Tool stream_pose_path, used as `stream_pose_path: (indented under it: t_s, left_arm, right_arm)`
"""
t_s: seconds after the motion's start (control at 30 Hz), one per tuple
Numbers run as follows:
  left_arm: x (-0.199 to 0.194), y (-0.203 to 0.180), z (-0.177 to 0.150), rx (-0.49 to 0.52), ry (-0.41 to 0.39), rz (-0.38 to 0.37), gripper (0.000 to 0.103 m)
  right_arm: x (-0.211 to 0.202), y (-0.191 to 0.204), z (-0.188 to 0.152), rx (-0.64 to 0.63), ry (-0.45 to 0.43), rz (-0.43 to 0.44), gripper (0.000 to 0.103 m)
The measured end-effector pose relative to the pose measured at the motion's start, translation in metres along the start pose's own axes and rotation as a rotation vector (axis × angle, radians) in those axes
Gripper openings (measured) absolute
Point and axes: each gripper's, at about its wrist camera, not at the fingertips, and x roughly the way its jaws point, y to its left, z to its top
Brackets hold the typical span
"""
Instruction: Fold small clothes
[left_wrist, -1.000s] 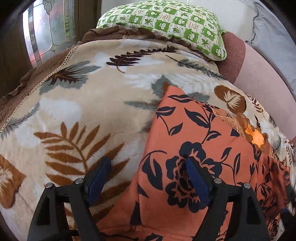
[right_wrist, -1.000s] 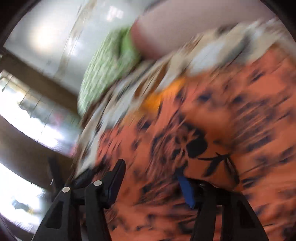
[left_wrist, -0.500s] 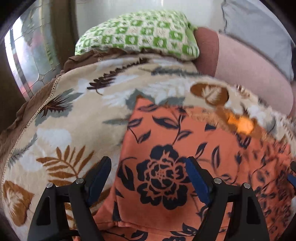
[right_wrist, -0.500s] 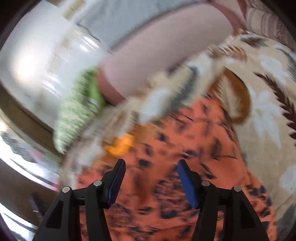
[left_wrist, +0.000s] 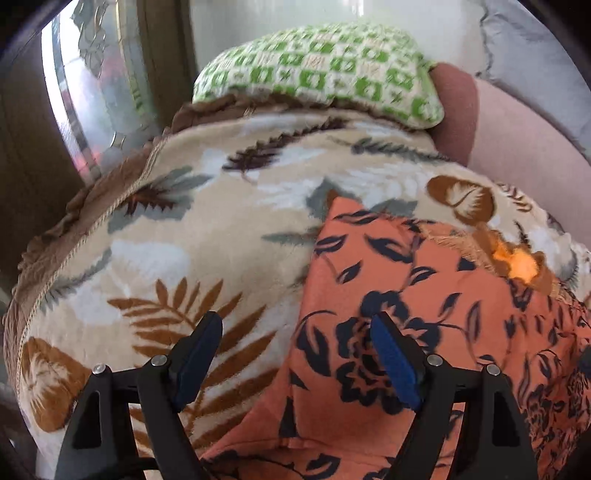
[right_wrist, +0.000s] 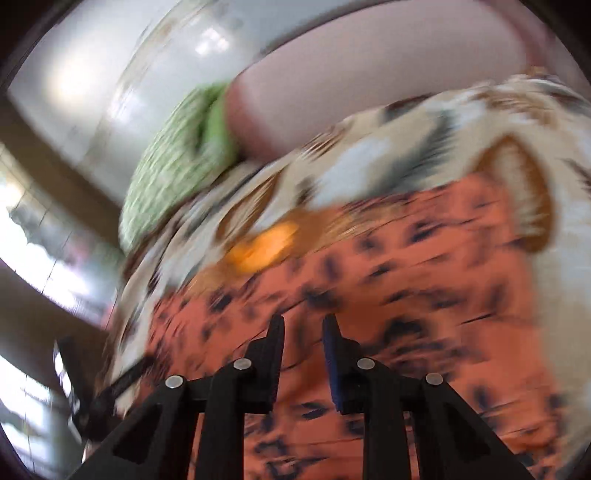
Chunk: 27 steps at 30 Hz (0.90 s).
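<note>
Orange garment (left_wrist: 424, 314) lay flat on the blanket (left_wrist: 184, 240), lower right of frame. Left gripper (left_wrist: 295, 354) spread wide, empty; right gripper (right_wrist: 303, 328) narrowed, not visibly pinching. Light, limp cloth; best pinched at an edge.

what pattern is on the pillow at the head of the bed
A green and white checked pattern on the pillow; it shows best in the left wrist view.

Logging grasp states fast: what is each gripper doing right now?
Left gripper: open wide, holding nothing, over the orange floral cloth.
Right gripper: narrowed, a gap remains; blurred, grip cannot be told.
</note>
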Motion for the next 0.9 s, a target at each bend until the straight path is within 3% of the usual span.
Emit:
stream_pose_path:
  t_s: [0.1,0.2,0.3,0.43,0.57,0.83,0.9]
  left_arm:
    - [-0.002,-0.007,-0.002,0.034,0.005,-0.046,0.083]
    - [0.011,-0.013,-0.006,0.071,0.060,-0.020,0.083]
    - [0.010,-0.010,-0.007,0.061,0.061,-0.035,0.083]
    - [0.005,-0.025,-0.008,0.142,0.045,-0.055,0.083]
    - [0.012,-0.040,-0.012,0.191,0.069,-0.036,0.087]
    - [-0.010,-0.051,-0.008,0.189,0.000,-0.108,0.087]
    - [-0.011,-0.056,-0.009,0.195,-0.003,-0.115,0.087]
  right_arm:
    - [0.016,0.022,-0.009,-0.091,0.030,-0.050,0.024]
    - [0.038,0.014,-0.014,-0.095,0.075,-0.151,0.023]
    - [0.026,0.019,-0.010,-0.079,0.054,-0.152,0.023]
    - [0.010,0.017,-0.001,-0.100,-0.070,-0.174,0.026]
    - [0.033,-0.005,-0.003,-0.039,0.032,-0.228,0.026]
    - [0.000,-0.003,0.006,-0.036,-0.024,-0.214,0.027]
    - [-0.004,-0.012,0.006,0.001,-0.007,-0.244,0.033]
